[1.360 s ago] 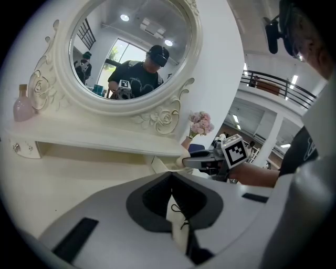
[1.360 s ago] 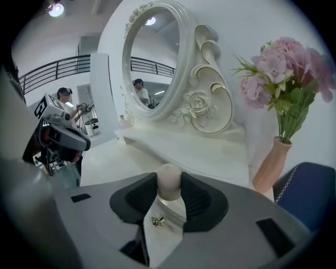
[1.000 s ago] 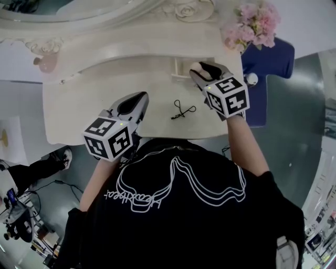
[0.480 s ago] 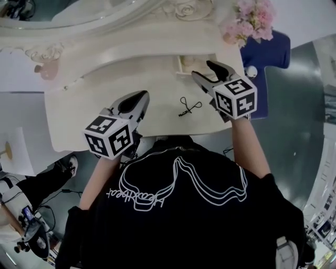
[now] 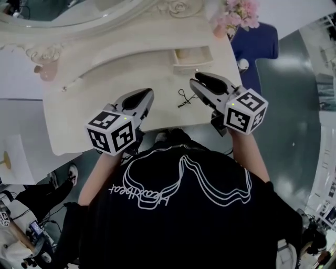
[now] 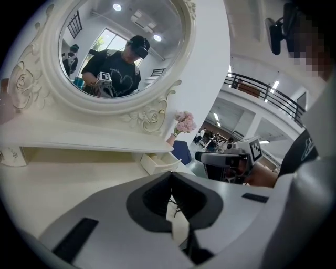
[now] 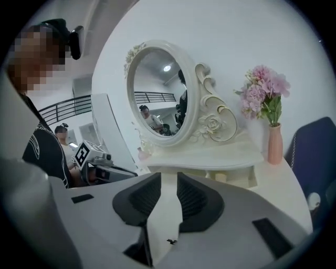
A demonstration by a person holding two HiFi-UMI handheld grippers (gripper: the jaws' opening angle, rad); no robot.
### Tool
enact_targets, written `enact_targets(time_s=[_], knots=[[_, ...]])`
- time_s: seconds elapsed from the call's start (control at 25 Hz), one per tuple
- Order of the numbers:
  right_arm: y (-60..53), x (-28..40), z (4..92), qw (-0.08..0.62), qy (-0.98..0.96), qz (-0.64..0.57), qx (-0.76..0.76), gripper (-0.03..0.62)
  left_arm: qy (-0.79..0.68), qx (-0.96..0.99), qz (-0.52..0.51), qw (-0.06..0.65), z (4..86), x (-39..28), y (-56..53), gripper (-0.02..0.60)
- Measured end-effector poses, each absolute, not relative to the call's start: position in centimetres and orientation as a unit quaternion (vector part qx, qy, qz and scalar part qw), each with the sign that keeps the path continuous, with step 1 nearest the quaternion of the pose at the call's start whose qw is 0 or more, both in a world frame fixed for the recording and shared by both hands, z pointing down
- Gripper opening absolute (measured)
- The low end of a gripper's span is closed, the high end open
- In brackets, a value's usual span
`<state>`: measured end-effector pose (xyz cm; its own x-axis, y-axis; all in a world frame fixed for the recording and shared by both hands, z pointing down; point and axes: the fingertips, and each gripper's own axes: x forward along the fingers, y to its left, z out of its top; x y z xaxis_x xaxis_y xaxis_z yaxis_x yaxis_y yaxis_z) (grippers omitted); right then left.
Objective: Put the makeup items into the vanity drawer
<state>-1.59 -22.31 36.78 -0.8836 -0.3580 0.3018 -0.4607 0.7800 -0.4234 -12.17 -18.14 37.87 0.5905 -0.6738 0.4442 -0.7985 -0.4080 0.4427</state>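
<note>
A small drawer [image 5: 193, 64] stands pulled out under the cream vanity's shelf, with a beige item [image 5: 185, 53] lying in it. On the tabletop, a thin black looped item [image 5: 184, 99] lies between my two grippers. My right gripper [image 5: 199, 80] hovers just right of it and short of the drawer; its jaws are closing with nothing between them. In the right gripper view the drawer [image 7: 231, 177] lies ahead of the right gripper [image 7: 168, 186]. My left gripper [image 5: 142, 95] rests over the table's front part, shut and empty.
An oval mirror [image 7: 160, 92] rises at the back of the vanity. A pink vase of flowers [image 5: 235, 13] stands at the back right corner, a blue chair [image 5: 257, 44] beyond it. A pink round object [image 5: 46, 71] sits at the far left.
My right gripper opened at the drawer, left the beige item inside, and drew back toward the table's front edge, its jaws narrowing. The left gripper stayed put.
</note>
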Motion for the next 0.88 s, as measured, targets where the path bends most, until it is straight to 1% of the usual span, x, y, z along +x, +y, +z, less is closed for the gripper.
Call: enact_targets(time_s=[0.08,0.16,0.52,0.88], knots=[[-21.2,-1.2,36.2,0.088,-0.938,0.245,0.229,0.049,-0.43,0.842,0.098,0.311,37.4,-11.5,-17.7,0.002],[-20.1,-0.8,36.0,0.078,-0.937,0.244,0.236,0.006,-0.418,0.85,0.099,0.304,37.0,-10.8,-17.1,0.002],[-15.7,0.8,35.9,0.053,-0.933,0.245,0.256,0.006,-0.357,0.883,0.108,0.286,36.4,-7.8,-14.5,0.002],[-13.8,3.3,37.9,0.044,-0.913,0.269,0.303,0.006,-0.307,0.903,0.158,0.255,38.9,-5.3,-13.0,0.003]])
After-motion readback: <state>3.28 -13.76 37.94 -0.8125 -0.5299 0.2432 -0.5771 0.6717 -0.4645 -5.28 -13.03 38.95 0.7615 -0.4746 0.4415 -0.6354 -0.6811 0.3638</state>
